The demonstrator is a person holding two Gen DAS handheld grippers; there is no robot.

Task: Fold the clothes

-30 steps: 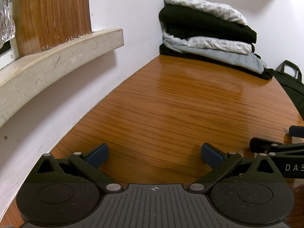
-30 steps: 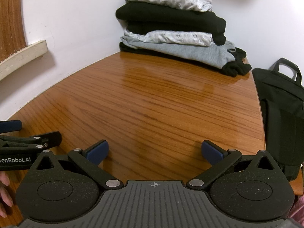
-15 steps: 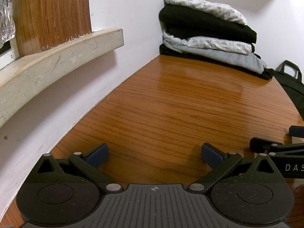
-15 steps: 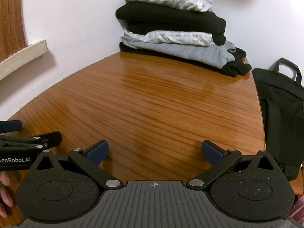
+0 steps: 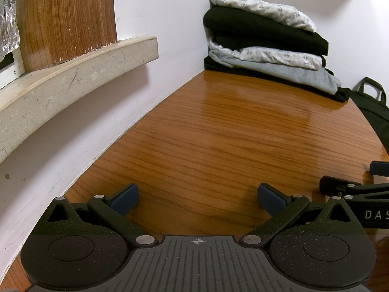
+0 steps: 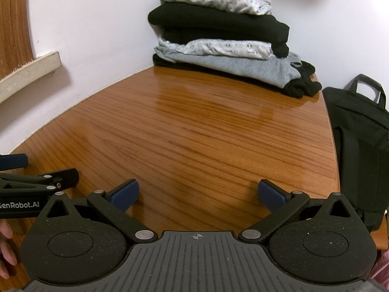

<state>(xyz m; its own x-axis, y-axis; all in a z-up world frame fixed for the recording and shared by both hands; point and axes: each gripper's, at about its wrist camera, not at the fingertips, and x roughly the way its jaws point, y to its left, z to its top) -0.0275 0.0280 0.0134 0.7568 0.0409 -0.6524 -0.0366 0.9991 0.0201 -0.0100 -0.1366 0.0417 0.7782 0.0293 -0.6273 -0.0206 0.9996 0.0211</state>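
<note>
A stack of folded clothes (image 5: 265,39) (image 6: 223,36) sits in the far corner of the wooden table (image 5: 218,133) (image 6: 189,126): black, grey and white patterned pieces in alternating layers. My left gripper (image 5: 198,196) rests low over the near table, open, nothing between its blue pads. My right gripper (image 6: 198,193) is beside it, also open and empty. Each gripper shows at the edge of the other's view, the right one (image 5: 359,182) and the left one (image 6: 29,172). Both are far from the stack.
A white wall with a stone ledge (image 5: 80,73) and a wooden panel (image 5: 68,17) runs along the table's left side. A black bag (image 6: 359,141) stands against the table's right edge. Fingers of a hand (image 6: 6,250) show at the lower left of the right wrist view.
</note>
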